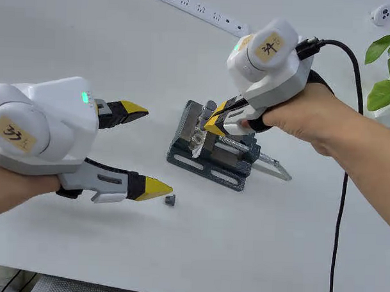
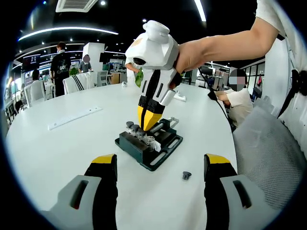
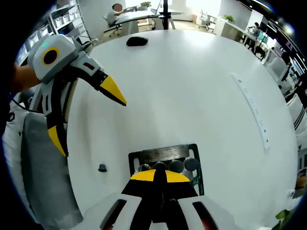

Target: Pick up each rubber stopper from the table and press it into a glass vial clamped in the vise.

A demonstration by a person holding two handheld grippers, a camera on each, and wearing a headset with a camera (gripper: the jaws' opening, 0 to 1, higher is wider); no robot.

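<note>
Vise stands at the middle of the head view on a white table. The left gripper reaches in from the lower left of that frame, its jaws spread wide and empty. The right gripper comes down from the upper right, its jaws pressed together, with the yellow tips right at the top of the vise. Small glass vials stand in a row in the vise, dark caps on them. One loose rubber stopper lies on the table just below the left gripper's nearer tip, apart from the vise.
</note>
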